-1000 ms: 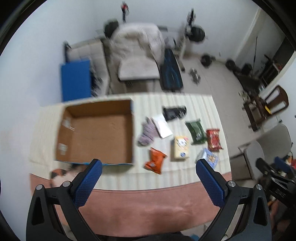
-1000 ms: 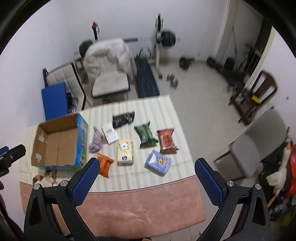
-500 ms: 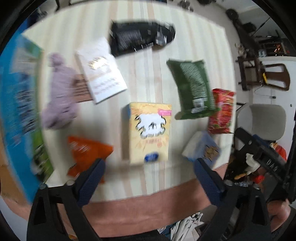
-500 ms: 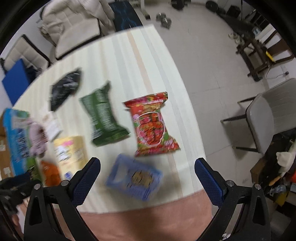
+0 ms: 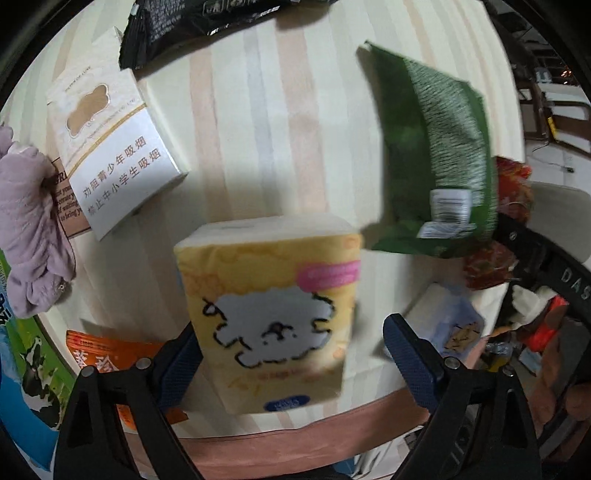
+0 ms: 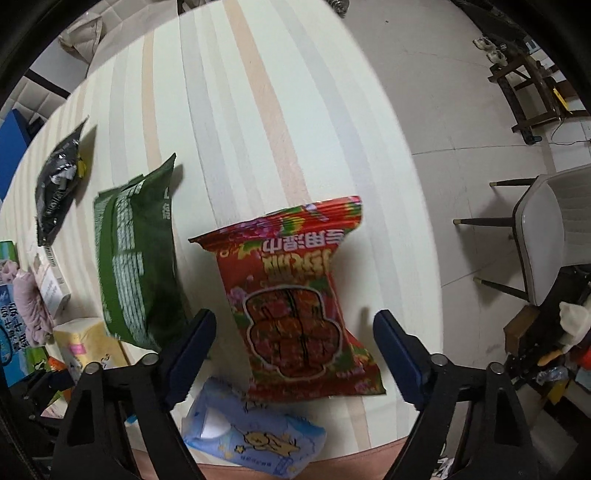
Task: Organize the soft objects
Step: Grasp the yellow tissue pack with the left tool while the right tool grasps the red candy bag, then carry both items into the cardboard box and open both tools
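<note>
My left gripper (image 5: pixel 291 354) is open, its blue fingers on either side of a yellow tissue pack (image 5: pixel 273 310) with a white cartoon dog. My right gripper (image 6: pixel 293 349) is open over a red snack bag (image 6: pixel 295 295), fingers astride its lower half. A blue tissue pack (image 6: pixel 251 439) lies just below the red bag, and shows in the left wrist view (image 5: pixel 450 325). A green bag (image 6: pixel 136 258) lies left of the red one, also in the left wrist view (image 5: pixel 439 155). The yellow pack shows at the right wrist view's lower left (image 6: pixel 88 343).
On the striped tablecloth (image 6: pixel 277 110) also lie a black bag (image 5: pixel 207 22), a white carton (image 5: pixel 110 147), a lilac cloth (image 5: pixel 29 229) and an orange packet (image 5: pixel 107 354). The blue-green box wall (image 5: pixel 22 369) is at left. A grey chair (image 6: pixel 554 240) stands off the table's right.
Both grippers have dropped close to the table: the left onto the yellow tissue pack, the right onto the red snack bag. Both stay open.
</note>
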Demonstrator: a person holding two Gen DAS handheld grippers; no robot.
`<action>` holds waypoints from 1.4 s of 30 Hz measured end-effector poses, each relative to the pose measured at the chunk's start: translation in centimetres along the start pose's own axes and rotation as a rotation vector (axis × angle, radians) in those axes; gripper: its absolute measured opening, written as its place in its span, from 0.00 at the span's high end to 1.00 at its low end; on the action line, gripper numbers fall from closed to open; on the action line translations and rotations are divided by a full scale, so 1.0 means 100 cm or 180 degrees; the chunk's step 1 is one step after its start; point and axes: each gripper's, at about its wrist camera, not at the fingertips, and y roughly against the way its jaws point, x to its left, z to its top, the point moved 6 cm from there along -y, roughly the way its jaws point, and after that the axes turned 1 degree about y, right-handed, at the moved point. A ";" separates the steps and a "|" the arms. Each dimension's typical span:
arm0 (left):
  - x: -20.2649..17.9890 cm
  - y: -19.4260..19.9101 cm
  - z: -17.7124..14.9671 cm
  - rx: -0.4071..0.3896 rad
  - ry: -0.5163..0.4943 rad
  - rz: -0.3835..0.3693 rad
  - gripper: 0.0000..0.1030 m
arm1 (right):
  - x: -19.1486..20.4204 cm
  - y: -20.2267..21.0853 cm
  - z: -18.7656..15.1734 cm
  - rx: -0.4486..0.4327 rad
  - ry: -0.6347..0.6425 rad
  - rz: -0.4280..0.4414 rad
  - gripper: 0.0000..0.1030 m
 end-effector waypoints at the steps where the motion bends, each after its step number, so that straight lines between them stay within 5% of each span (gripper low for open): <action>1: 0.000 -0.001 0.000 -0.0006 -0.0017 0.0042 0.19 | 0.002 -0.004 0.001 0.0018 -0.0002 -0.0008 0.18; 5: 0.000 0.001 -0.003 -0.0075 -0.0108 0.0266 0.40 | 0.001 -0.015 0.002 0.0073 -0.0019 -0.0049 0.35; 10: 0.004 0.012 -0.007 -0.0144 -0.0173 0.0370 0.42 | -0.004 -0.013 -0.002 0.0004 -0.0079 -0.0102 0.51; 15: 0.001 0.058 -0.027 -0.0444 -0.0277 0.0301 0.42 | -0.014 0.013 -0.019 -0.0092 -0.0158 -0.0065 0.53; 21: 0.011 0.140 -0.065 -0.0997 -0.0242 0.0078 0.42 | 0.000 0.091 -0.071 -0.0431 -0.0006 0.0316 0.53; 28: 0.080 0.225 -0.132 -0.1503 0.0091 -0.0011 0.42 | 0.104 0.162 -0.151 -0.0590 0.0514 0.0892 0.53; 35: 0.203 0.255 -0.193 -0.1737 0.0669 -0.0023 0.42 | 0.253 0.202 -0.206 -0.0601 0.1111 0.1232 0.53; 42: 0.295 0.266 -0.172 -0.1714 0.0842 -0.0053 0.42 | 0.372 0.200 -0.207 -0.0479 0.1306 0.1218 0.53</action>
